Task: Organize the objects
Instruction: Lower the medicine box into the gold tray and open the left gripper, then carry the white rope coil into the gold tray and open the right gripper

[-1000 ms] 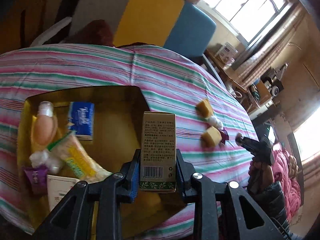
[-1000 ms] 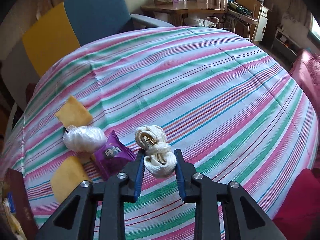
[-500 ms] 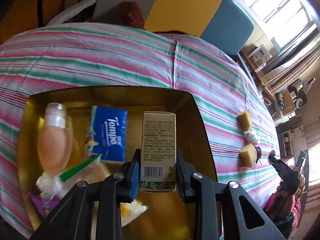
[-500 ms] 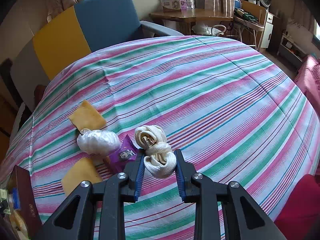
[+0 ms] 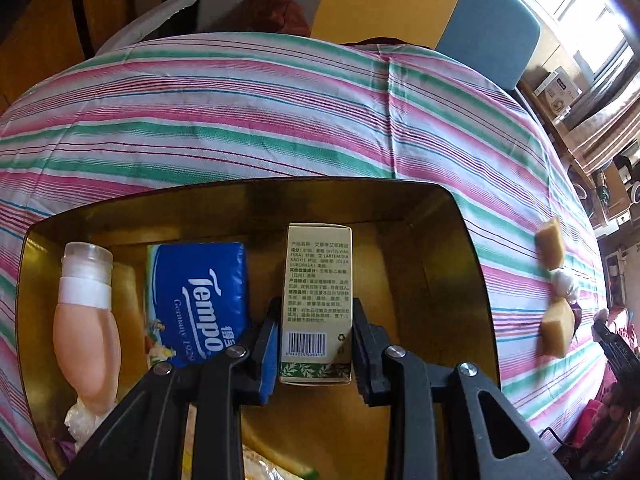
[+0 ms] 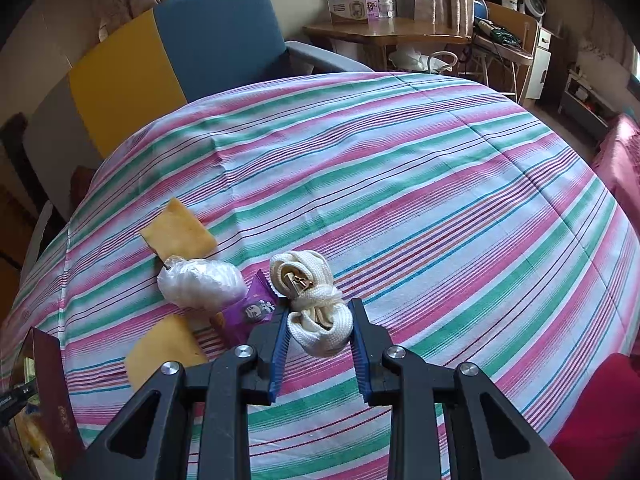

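Left gripper [image 5: 316, 344] clamps carton [image 5: 318, 304] over gold box [image 5: 460, 248]; right gripper [image 6: 320, 340] clamps strap [image 6: 316, 312]. Risk: releasing high, toppling onto tissues [image 5: 200, 300].

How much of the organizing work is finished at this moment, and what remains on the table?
Done: the gold box already holds a Tempo tissue pack and a pink bottle. In hand: the left tool grips a green carton above the box; the right tool grips a white cord bundle. Left on the striped cloth: two yellow sponges, a plastic-wrapped white ball and a purple packet.
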`<action>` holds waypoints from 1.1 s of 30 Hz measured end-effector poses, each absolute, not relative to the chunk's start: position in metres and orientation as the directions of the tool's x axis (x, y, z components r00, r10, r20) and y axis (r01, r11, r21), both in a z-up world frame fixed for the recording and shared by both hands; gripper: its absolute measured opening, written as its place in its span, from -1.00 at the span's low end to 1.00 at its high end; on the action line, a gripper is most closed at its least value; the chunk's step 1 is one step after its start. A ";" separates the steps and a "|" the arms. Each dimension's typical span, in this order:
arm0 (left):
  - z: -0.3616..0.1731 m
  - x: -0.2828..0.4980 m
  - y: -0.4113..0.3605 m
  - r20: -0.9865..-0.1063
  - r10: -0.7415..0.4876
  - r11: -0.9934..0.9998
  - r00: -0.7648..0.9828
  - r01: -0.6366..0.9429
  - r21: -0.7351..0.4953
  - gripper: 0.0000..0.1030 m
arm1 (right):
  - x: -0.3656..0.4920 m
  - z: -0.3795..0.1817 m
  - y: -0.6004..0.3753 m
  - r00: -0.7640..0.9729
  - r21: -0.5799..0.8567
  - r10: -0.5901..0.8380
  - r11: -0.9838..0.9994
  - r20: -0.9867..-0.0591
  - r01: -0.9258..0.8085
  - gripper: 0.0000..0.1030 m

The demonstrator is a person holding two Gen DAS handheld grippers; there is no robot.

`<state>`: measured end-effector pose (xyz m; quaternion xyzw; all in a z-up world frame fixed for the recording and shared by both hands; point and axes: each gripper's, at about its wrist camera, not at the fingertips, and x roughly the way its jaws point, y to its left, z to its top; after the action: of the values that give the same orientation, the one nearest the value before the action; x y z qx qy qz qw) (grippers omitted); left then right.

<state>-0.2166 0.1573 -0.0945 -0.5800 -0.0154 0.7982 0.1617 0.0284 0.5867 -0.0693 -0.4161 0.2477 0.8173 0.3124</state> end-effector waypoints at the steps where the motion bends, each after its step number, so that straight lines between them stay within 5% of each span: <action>1: -0.097 -0.219 0.157 -0.924 0.270 -0.949 -0.270 -0.237 -0.207 -0.39 | 0.028 -0.070 0.587 -0.458 0.144 0.305 -0.683 -0.835 -0.716 -0.45; 20: -0.011 -0.145 0.082 -0.822 0.341 -0.932 -0.455 -0.275 -0.234 -0.19 | 0.034 -0.050 0.575 -0.556 0.199 0.304 -0.717 -0.774 -0.669 -0.45; 26: -0.013 -0.112 0.037 -0.805 0.336 -0.940 -0.488 -0.229 -0.253 -0.19 | 0.020 -0.025 0.511 -0.648 0.216 0.193 -0.841 -0.737 -0.496 -0.45; 33: -0.019 -0.088 0.016 -0.789 0.367 -0.930 -0.493 -0.219 -0.295 -0.19 | -0.030 0.009 0.364 -0.688 0.205 -0.081 -0.974 -0.721 -0.099 -0.45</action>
<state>-0.0878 0.0157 -0.0192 -0.4738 -0.0777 0.8605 0.1702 -0.0299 0.3635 0.0089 -0.3951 0.1144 0.9115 0.0049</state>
